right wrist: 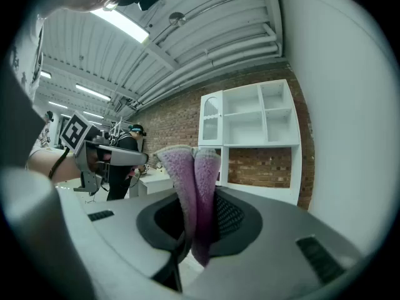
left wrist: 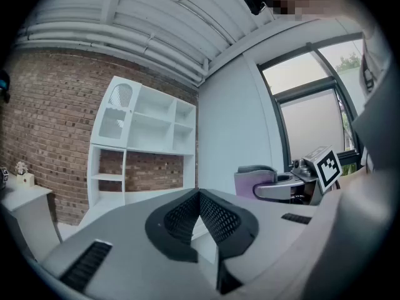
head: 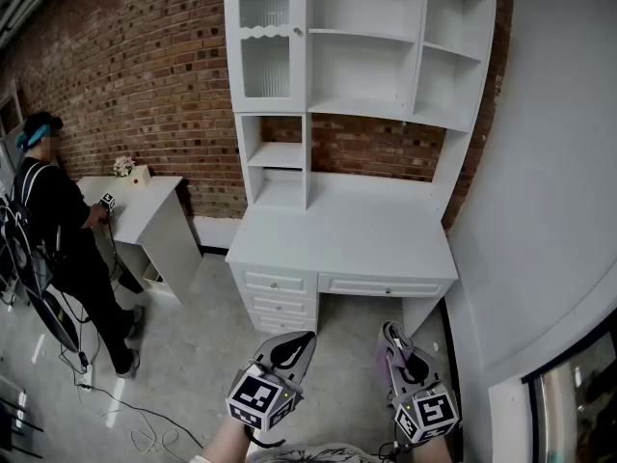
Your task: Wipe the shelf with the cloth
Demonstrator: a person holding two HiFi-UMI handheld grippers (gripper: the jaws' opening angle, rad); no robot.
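The white shelf unit (head: 366, 114) stands on a white desk (head: 357, 234) against the brick wall, ahead of both grippers and well out of their reach. My right gripper (head: 393, 338) is low in the head view and shut on a folded purple cloth (right wrist: 197, 186), which sticks up past its jaws. The cloth (left wrist: 251, 180) also shows in the left gripper view. My left gripper (head: 294, 347) is beside it, shut with nothing between its jaws (left wrist: 199, 194). Both point toward the shelf unit (right wrist: 256, 127).
A person (head: 67, 239) stands at the left by a small white table (head: 145, 210) with flowers (head: 123, 166) on it. Cables (head: 145, 418) lie on the floor. A white wall (head: 549, 210) and a window (head: 578, 403) close off the right side.
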